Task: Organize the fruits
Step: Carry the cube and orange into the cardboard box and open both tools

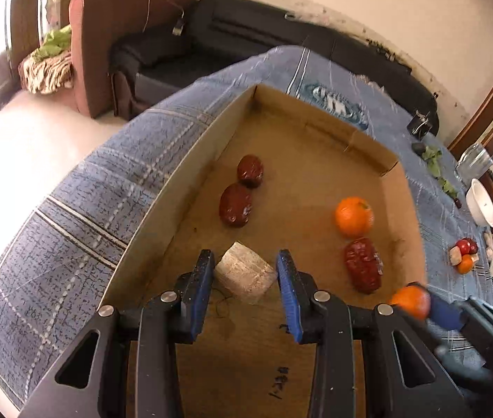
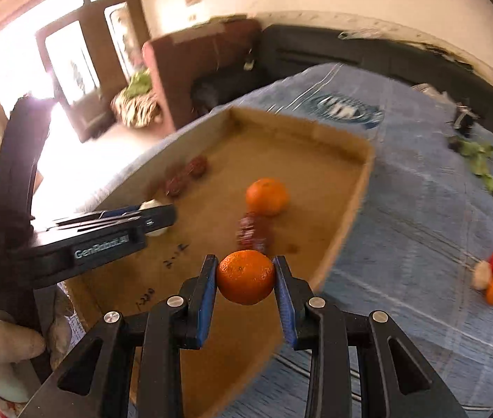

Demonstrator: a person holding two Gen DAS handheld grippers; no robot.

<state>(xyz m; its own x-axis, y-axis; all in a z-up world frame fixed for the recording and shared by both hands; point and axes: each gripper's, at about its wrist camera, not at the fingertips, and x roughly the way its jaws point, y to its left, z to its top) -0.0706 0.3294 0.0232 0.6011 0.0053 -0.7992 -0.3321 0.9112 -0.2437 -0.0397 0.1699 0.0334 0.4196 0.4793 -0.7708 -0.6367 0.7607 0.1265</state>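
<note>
Held fruit: an orange (image 2: pixel 245 277), clamped across its middle by the right gripper (image 2: pixel 245 278) above the cardboard tray's (image 2: pixel 358 188) near corner.
Handling: likely light, firm, round; prone to roll.
Left gripper (image 1: pixel 245 271): fingers wide, flanking a pale block (image 1: pixel 243 275), gripping nothing.

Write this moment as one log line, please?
right gripper: shut on orange, over cardboard box | left gripper: around pale chunk, contact unclear

Blown-out daylight from the windows (image 2: pixel 72 66) at left, heavy fisheye edge bending, motion blur in the right wrist view.
</note>
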